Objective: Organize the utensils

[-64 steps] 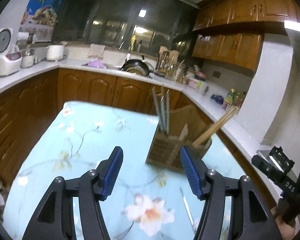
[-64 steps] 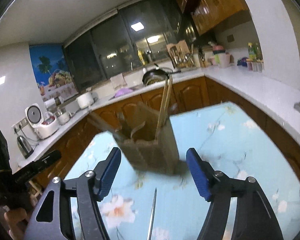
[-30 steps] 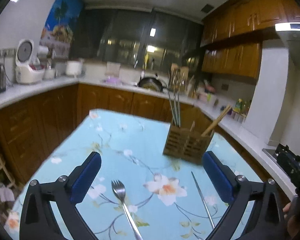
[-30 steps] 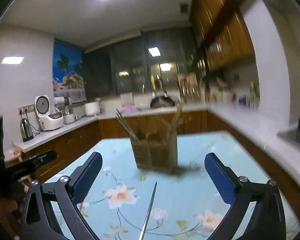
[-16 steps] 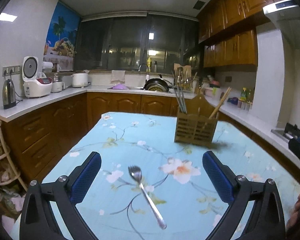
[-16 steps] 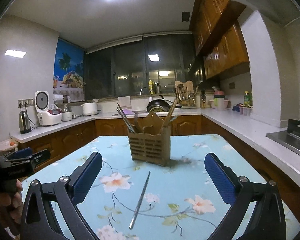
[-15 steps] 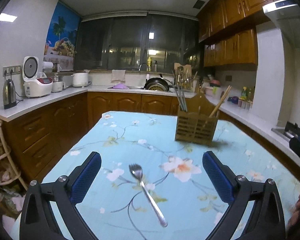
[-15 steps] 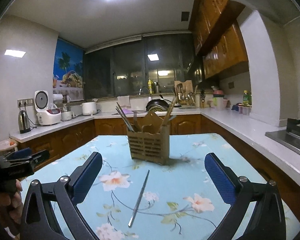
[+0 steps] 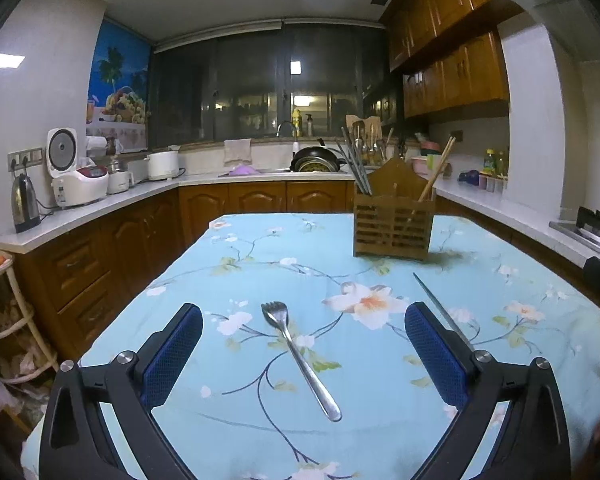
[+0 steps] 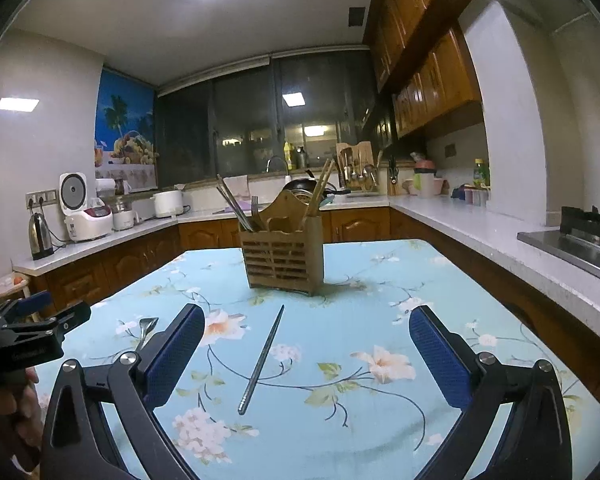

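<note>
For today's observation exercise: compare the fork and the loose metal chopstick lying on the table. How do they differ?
The fork has a wide pronged head; the chopstick is a plain thin rod tapering to a point. The fork lies between the left gripper's fingers, the chopstick between the right gripper's. Both are shiny metal, flat on the flowered tablecloth, outside the wooden holder.

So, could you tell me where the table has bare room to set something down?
Free: the cloth left of the fork, and the right side beyond the metal chopstick. Crowded: the strip between fork and chopstick, and the middle by the wooden holder.
</note>
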